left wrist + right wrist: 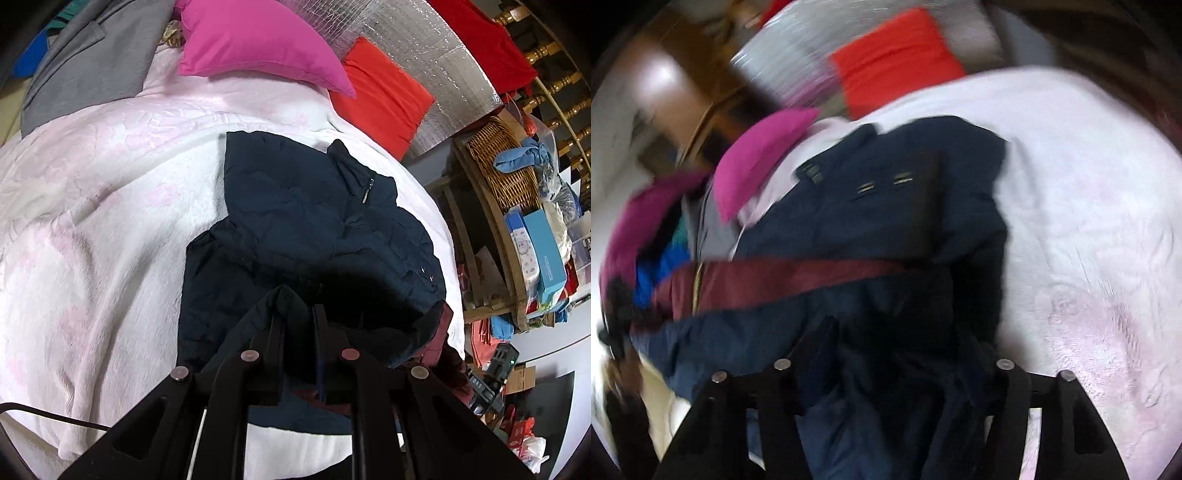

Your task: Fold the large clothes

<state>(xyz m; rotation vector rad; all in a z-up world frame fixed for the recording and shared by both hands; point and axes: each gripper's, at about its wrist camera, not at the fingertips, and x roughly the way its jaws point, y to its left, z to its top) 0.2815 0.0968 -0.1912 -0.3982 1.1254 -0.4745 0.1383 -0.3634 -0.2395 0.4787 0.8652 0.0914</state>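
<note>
both jaws met the navy jacket (314, 221) spread on the bed (110, 221): left gripper (297, 310) pinched narrow on its near hem to lift a fold, right gripper (905, 350) half-wide, cloth loose between.

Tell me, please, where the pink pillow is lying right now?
In the left wrist view the pink pillow lies at the bed's far end, between the grey garment and the red cushion.

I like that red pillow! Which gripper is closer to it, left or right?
Cannot tell. Both the left gripper, pinching the navy jacket, and the right gripper sit at the jacket's near end, the red pillow far beyond.
</note>
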